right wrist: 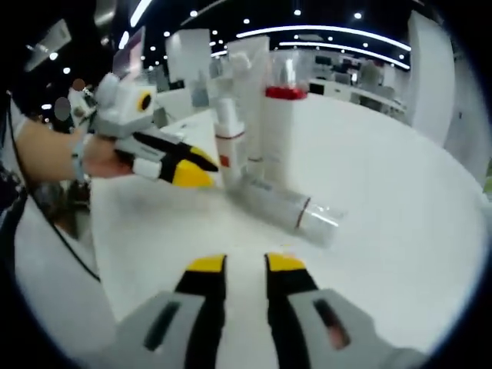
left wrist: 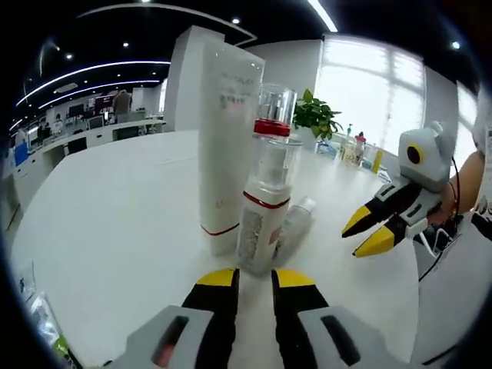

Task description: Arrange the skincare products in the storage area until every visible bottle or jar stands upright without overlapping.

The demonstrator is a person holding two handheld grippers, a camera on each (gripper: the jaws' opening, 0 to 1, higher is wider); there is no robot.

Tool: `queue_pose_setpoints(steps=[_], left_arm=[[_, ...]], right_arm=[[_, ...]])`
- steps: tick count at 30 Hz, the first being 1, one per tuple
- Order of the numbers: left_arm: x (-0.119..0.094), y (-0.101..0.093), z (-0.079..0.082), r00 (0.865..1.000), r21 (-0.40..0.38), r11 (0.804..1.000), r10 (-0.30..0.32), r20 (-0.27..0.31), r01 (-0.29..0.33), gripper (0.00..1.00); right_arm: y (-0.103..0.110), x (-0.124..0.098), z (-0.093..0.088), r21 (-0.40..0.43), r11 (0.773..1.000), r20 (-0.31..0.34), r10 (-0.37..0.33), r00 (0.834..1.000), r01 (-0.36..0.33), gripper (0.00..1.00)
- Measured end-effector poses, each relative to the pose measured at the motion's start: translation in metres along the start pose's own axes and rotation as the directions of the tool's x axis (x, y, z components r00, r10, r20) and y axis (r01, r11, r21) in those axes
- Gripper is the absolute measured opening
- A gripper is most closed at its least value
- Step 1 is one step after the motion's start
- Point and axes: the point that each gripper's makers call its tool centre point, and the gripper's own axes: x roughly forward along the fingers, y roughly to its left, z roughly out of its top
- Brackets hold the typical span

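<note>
Three skincare items cluster on the white table [left wrist: 115, 231]. A tall white tube [left wrist: 223, 146] stands upright, and a clear bottle with a red collar and clear cap [left wrist: 265, 192] stands upright right in front of it. A small clear bottle [left wrist: 296, 219] lies on its side behind them. My left gripper [left wrist: 256, 278] is just short of the clear bottle, jaws a little apart and empty. My right gripper [left wrist: 367, 233] hovers to the right, slightly open. In the right gripper view the lying bottle [right wrist: 284, 204] is ahead of my right gripper [right wrist: 246, 265], with the left gripper [right wrist: 188, 167] beside the upright tube [right wrist: 250, 84] and red-capped bottle [right wrist: 278, 134].
A potted plant [left wrist: 315, 115] and several small bottles [left wrist: 354, 146] stand at the table's far edge by the window. A hand [right wrist: 100, 154] holds the left gripper. A short white bottle with a red band [right wrist: 229, 142] stands by the tube. Office desks lie beyond.
</note>
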Motion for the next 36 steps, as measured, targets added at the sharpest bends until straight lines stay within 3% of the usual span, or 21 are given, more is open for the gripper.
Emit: queue_pose_setpoints(steps=[5,11,16,21,24,27,36], left_arm=[[-0.011,-0.003,-0.005,1.0,-0.02,1.0,0.007,0.005,-0.006,0.21],[-0.023,-0.009,-0.014,1.0,-0.052,0.999,0.004,0.0,-0.004,0.22],[-0.033,-0.016,-0.022,1.0,-0.084,0.996,-0.002,-0.006,0.001,0.23],[-0.049,-0.025,-0.023,1.0,-0.121,0.993,-0.011,0.011,0.012,0.24],[-0.06,-0.027,-0.024,1.0,-0.159,0.987,-0.008,0.029,0.012,0.24],[-0.067,-0.026,-0.029,1.0,-0.161,0.987,0.006,0.015,-0.004,0.24],[-0.096,-0.019,-0.04,0.995,-0.201,0.978,0.074,0.059,-0.061,0.24]], right_arm=[[-0.022,0.001,0.016,-0.045,0.999,0.033,-0.023,0.999,0.025,0.22],[-0.039,0.014,0.029,-0.181,0.983,0.001,0.007,1.0,-0.007,0.27],[-0.04,0.029,0.039,-0.294,0.951,-0.055,0.087,0.995,-0.1,0.29],[-0.033,0.039,0.036,-0.405,0.89,-0.149,0.162,0.975,-0.21,0.3],[-0.029,0.043,0.034,-0.413,0.875,-0.177,0.196,0.964,-0.254,0.31],[-0.028,0.047,0.029,-0.393,0.874,-0.199,0.221,0.955,-0.285,0.31],[-0.036,0.05,0.023,-0.373,0.887,-0.216,0.203,0.955,-0.273,0.3]])
